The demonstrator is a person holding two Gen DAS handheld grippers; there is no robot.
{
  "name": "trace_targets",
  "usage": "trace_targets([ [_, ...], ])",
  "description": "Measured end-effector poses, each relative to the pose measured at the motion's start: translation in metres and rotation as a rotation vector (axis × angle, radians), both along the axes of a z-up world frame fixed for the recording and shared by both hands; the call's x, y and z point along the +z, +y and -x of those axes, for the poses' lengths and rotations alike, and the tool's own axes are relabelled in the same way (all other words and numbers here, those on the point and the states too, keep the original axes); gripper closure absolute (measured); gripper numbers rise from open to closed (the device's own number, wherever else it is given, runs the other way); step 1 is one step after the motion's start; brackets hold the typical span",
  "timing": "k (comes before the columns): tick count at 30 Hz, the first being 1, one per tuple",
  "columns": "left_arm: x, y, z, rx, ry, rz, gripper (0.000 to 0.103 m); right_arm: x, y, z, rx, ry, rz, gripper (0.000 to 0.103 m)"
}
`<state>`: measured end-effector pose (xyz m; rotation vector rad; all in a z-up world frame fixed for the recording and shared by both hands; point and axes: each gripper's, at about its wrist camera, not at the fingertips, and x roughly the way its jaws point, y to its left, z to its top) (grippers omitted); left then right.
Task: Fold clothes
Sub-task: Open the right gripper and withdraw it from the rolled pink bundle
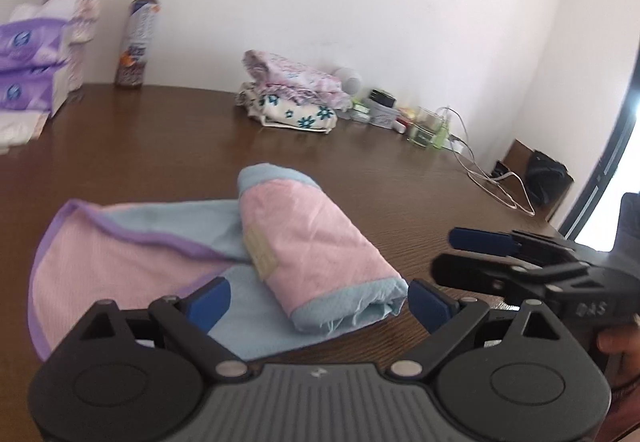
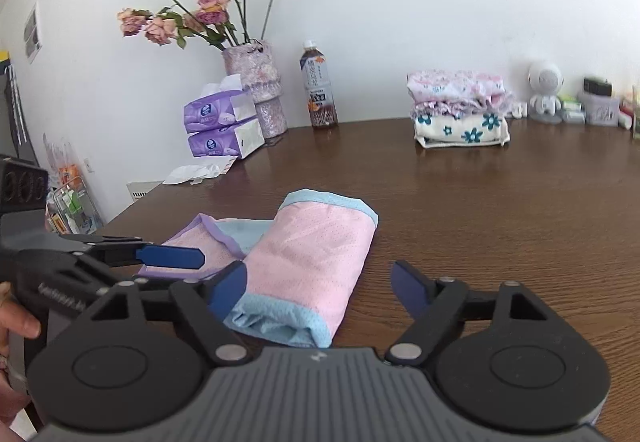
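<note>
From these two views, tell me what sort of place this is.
Probably a room in a home: a wooden table against a white wall, with a vase of roses, tissue packs and folded clothes.

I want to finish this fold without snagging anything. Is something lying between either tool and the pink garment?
Nothing visible does. The left tool and right tool are both open right at the near end of the pink and blue garment, with only bare wooden table around it.

Brown wooden table (image 2: pixel 500 210): pink garment (image 2: pixel 308 262), folded clothes stack (image 2: pixel 460 110), bottle (image 2: pixel 318 86), tissue packs (image 2: pixel 220 126).
</note>
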<state>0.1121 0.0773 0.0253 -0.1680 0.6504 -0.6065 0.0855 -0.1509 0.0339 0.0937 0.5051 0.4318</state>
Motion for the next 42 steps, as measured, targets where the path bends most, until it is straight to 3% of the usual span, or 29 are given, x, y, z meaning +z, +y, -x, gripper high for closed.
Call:
trace_targets([
  [5,0.0,0.003,0.017,0.093,0.006,0.038,0.007,0.0,-0.01,0.017,0.018,-0.048,0.01,0.003],
  [13,-0.002,-0.001,0.035,0.214,0.006,0.062,0.003,-0.013,-0.019,0.033,0.025,-0.052,0.001,0.0],
  [31,-0.002,-0.015,0.041,0.148,-0.002,-0.007,0.004,-0.027,-0.021,0.041,0.03,-0.059,-0.006,0.0],
  [39,0.002,-0.02,0.042,0.145,-0.031,-0.074,0.004,-0.017,-0.027,0.034,0.028,-0.077,0.022,0.0],
  [42,0.001,-0.026,0.04,0.129,-0.04,-0.127,0.005,-0.015,-0.026,0.024,0.068,-0.045,0.023,0.0],
])
